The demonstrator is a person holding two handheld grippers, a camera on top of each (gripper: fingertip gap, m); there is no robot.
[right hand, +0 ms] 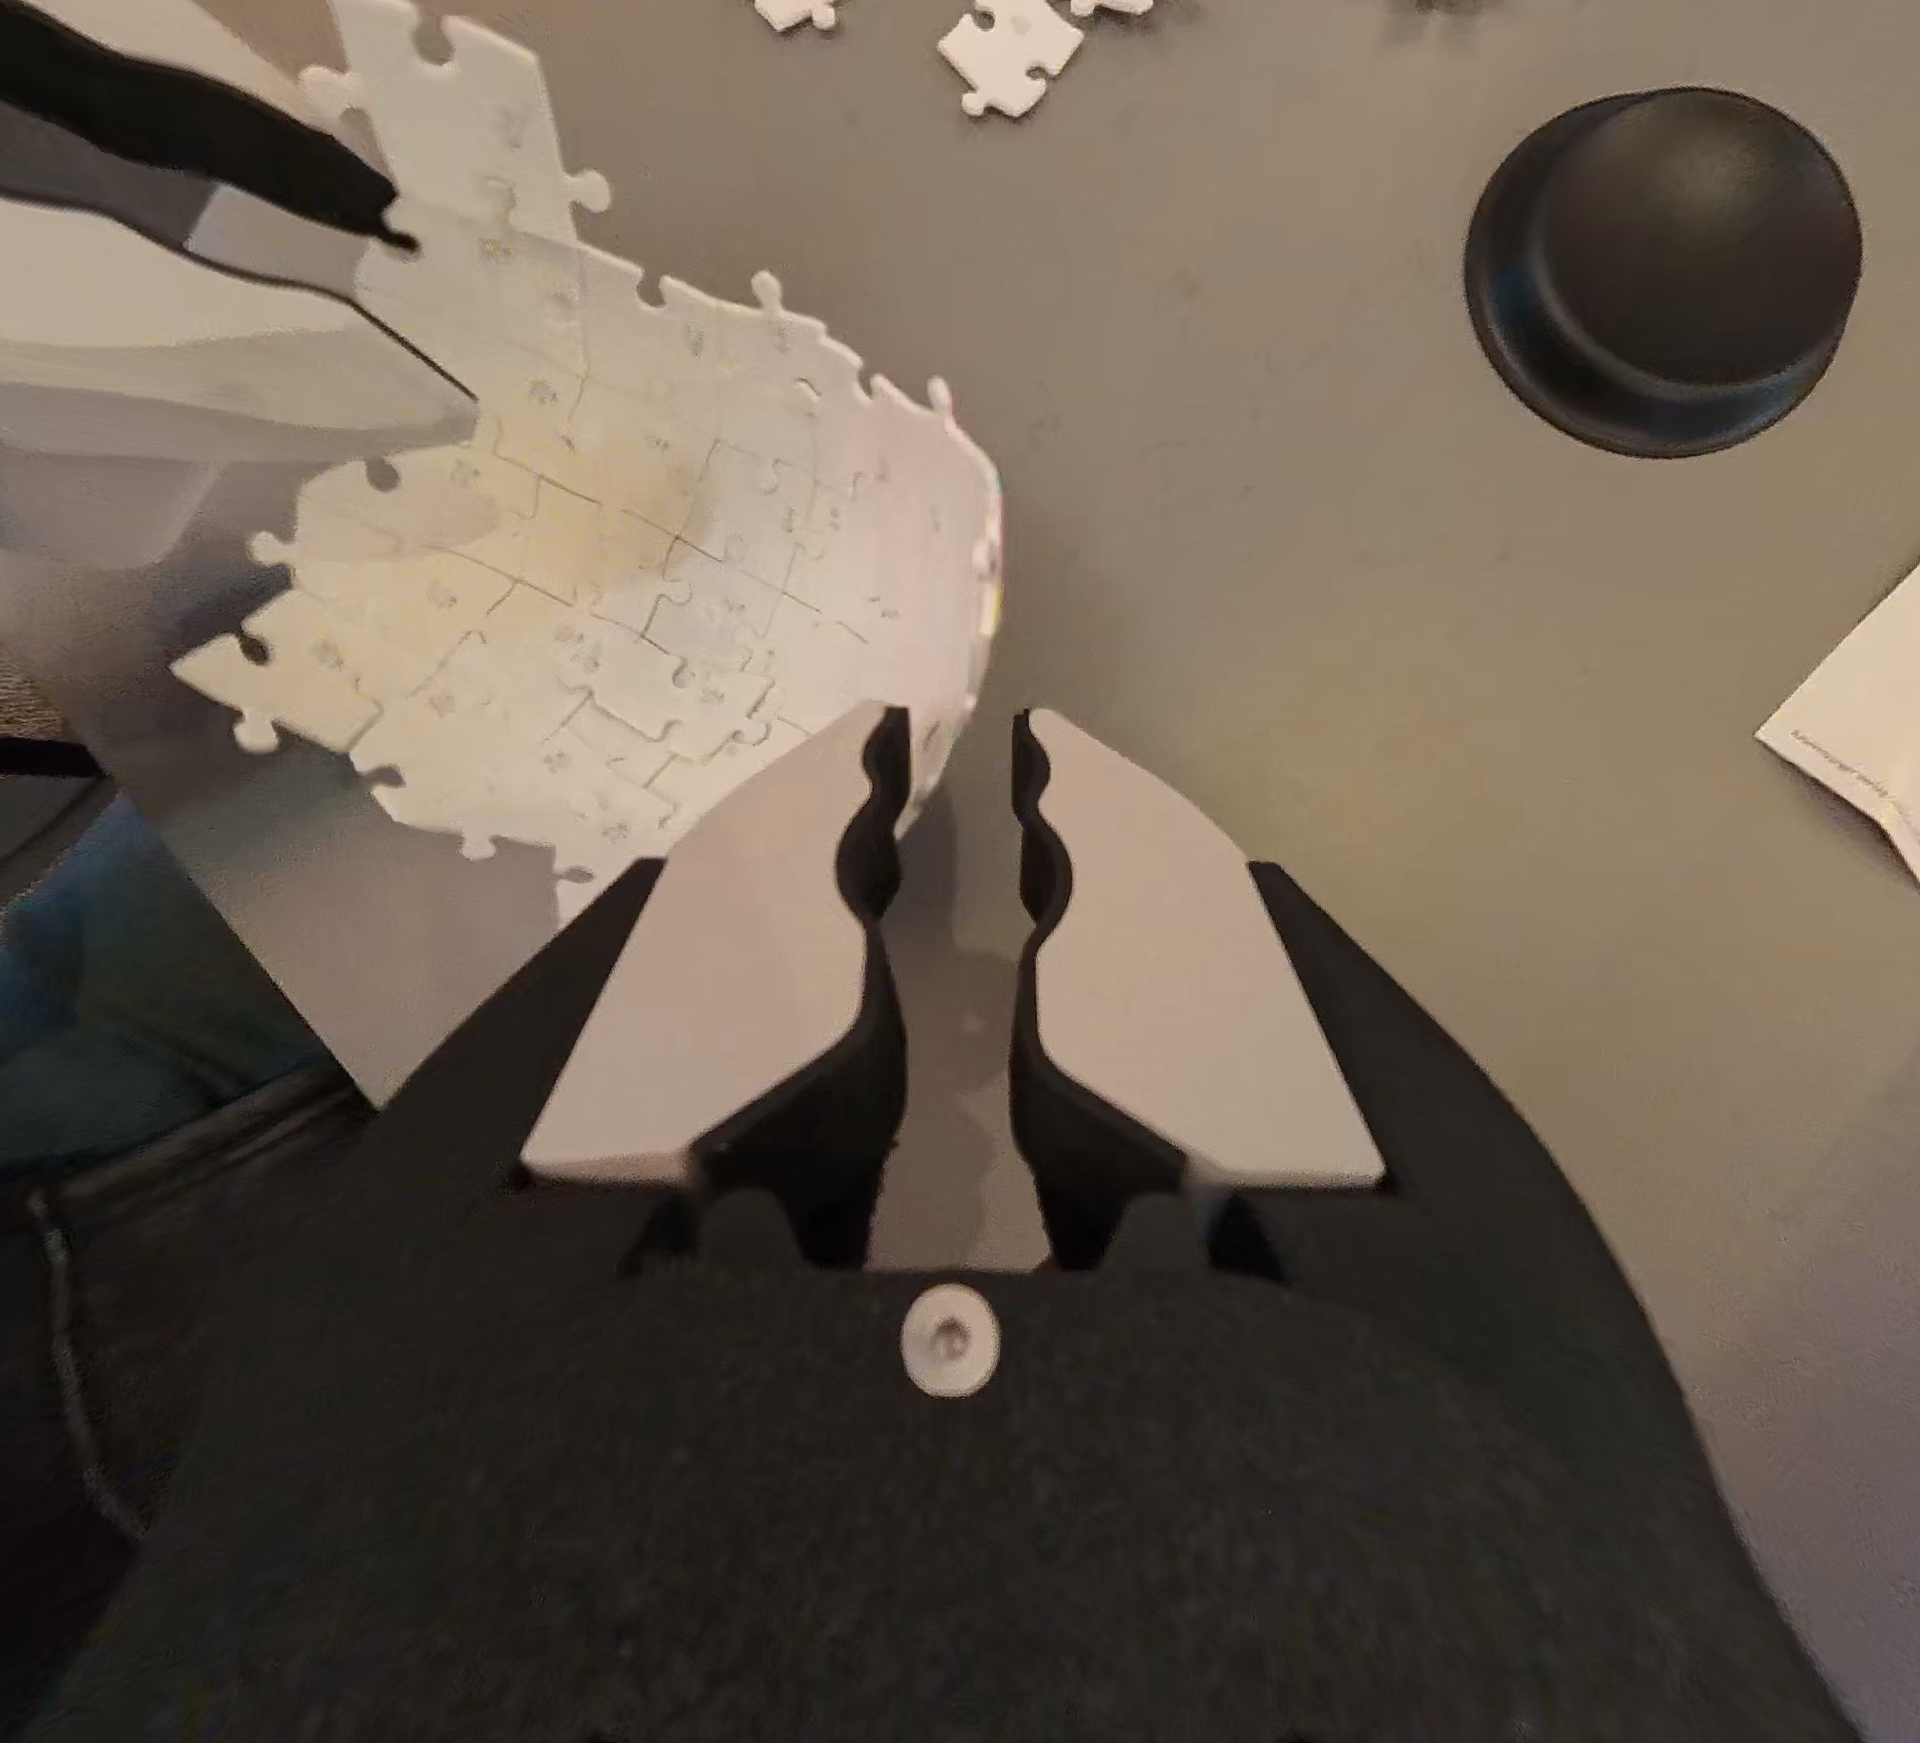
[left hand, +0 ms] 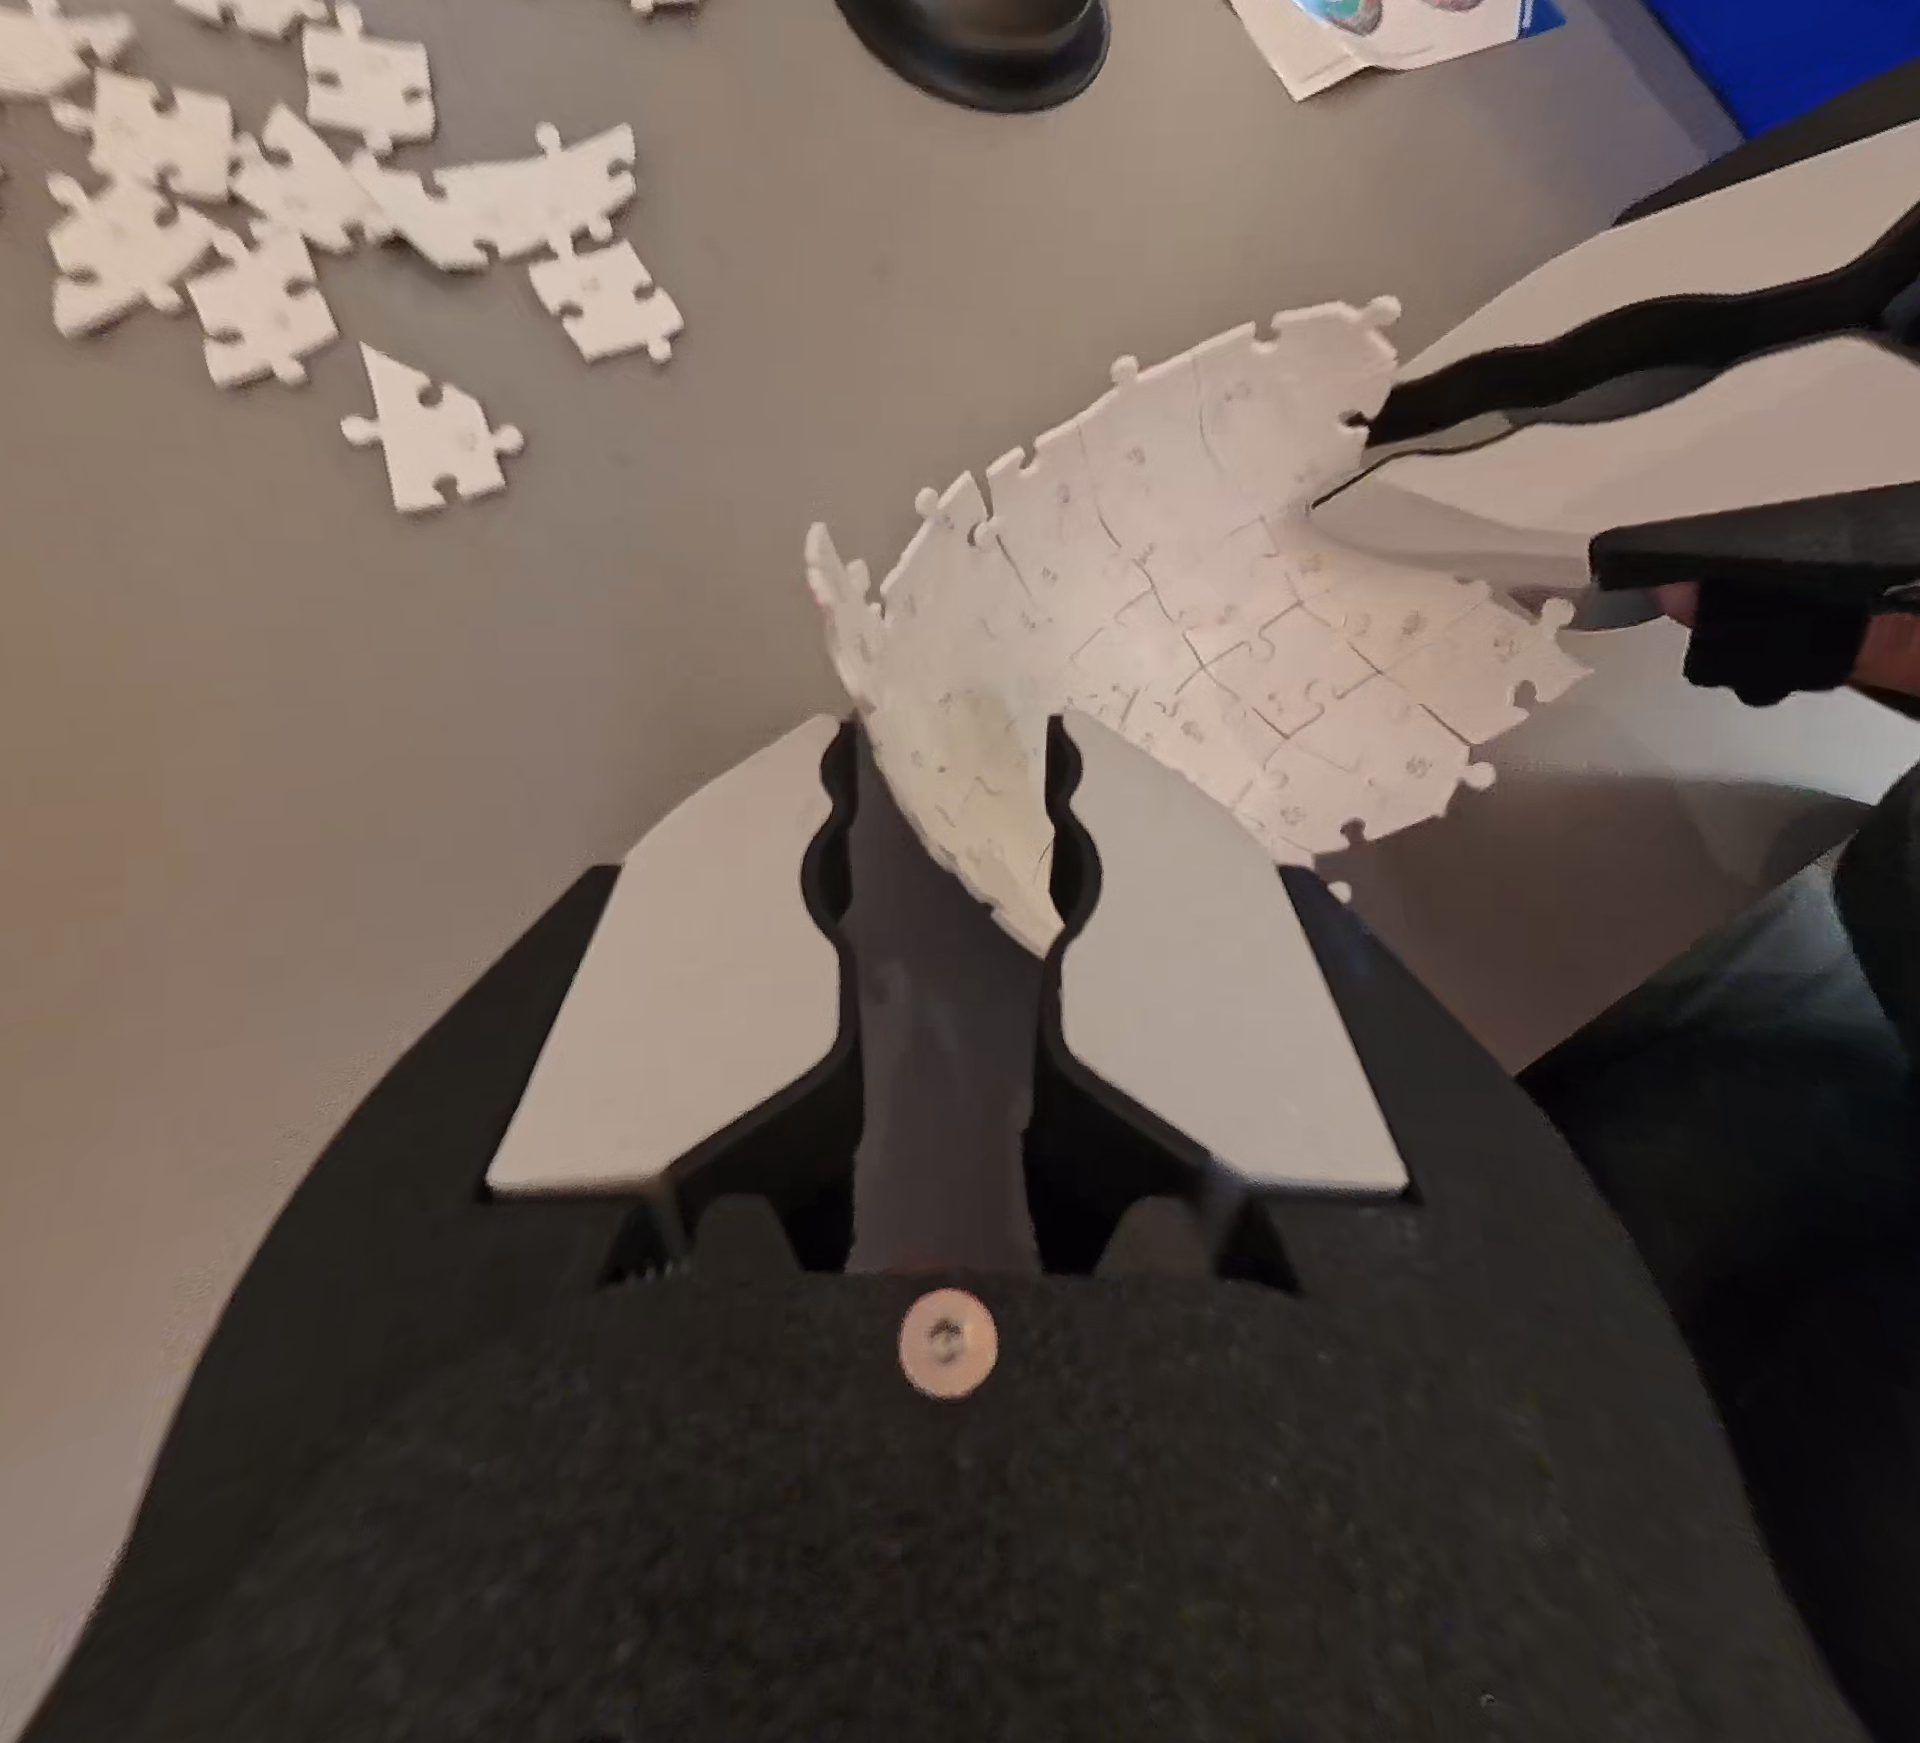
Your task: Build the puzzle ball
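White plastic, curved and knobbed along its rim, the part-built shell [left hand: 1195, 613] of the ball hangs above the near edge of the grey table [left hand: 727, 343], hollow side facing the cameras. Its long run goes from the left gripper [left hand: 951, 737] up and away to that gripper's right.

The left gripper stands fairly wide. The shell's narrow end crosses the gap aslant, touching the tip of one pad and the waist of the other, so I judge it wedged there and carried.

The right gripper [right hand: 961, 722] meets the opposite rim. Its fingers are only a narrow way apart, with grey table showing between them and a sliver of shell against the left-hand pad. Whether it pinches that rim or merely straddles it I cannot tell.

Loose pieces [left hand: 488, 213] lie scattered farther up the table, ahead and left of the left gripper and straight ahead of the right one. A black domed stand [right hand: 1662, 270] sits off to the right of them. Fetching the next piece probably falls to the right gripper, which faces the pile while the left bears the shell.
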